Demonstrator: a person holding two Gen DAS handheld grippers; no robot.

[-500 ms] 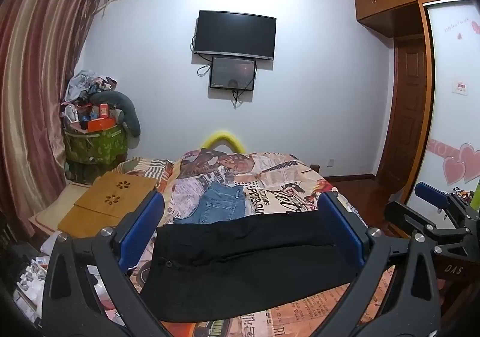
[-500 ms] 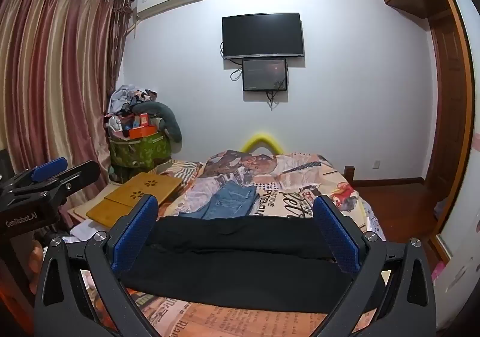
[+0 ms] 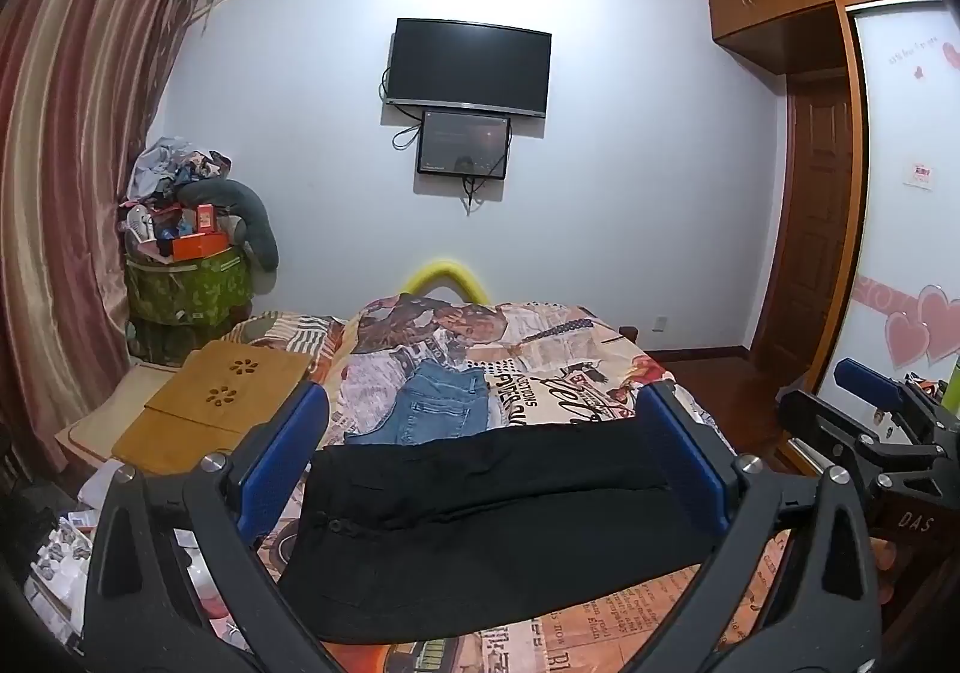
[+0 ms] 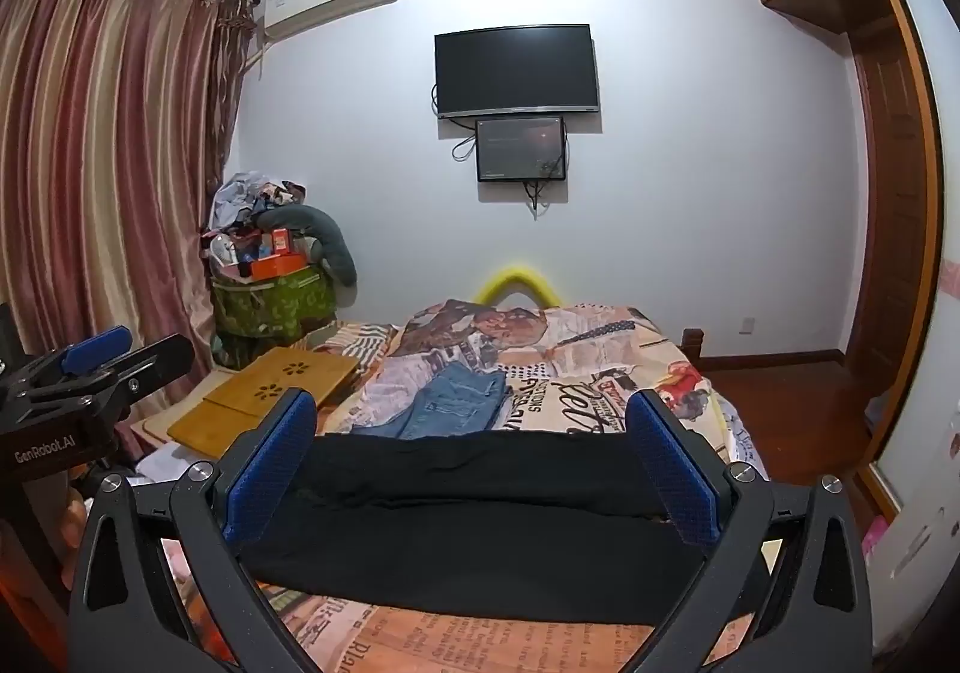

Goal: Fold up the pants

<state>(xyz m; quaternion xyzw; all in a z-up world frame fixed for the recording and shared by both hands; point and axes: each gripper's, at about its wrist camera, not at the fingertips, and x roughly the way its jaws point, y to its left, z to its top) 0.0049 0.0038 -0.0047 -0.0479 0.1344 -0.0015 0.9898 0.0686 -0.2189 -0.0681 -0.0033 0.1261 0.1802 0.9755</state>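
Observation:
Black pants (image 3: 492,517) lie flat across the near end of the bed, waist to the left, legs stretched to the right; the same black pants (image 4: 480,517) fill the lower right wrist view. My left gripper (image 3: 483,463) hovers above them, jaws wide apart, nothing between its blue pads. My right gripper (image 4: 471,469) is likewise open and empty over the pants. The right gripper (image 3: 870,433) shows at the right edge of the left wrist view, and the left gripper (image 4: 90,373) at the left edge of the right wrist view.
Folded blue jeans (image 3: 441,406) lie behind the black pants on the printed bedspread (image 3: 576,349). A wooden lap desk (image 3: 222,403) sits left of the bed, a cluttered green bin (image 3: 186,283) beyond it. Curtains stand left; wardrobe and door stand right.

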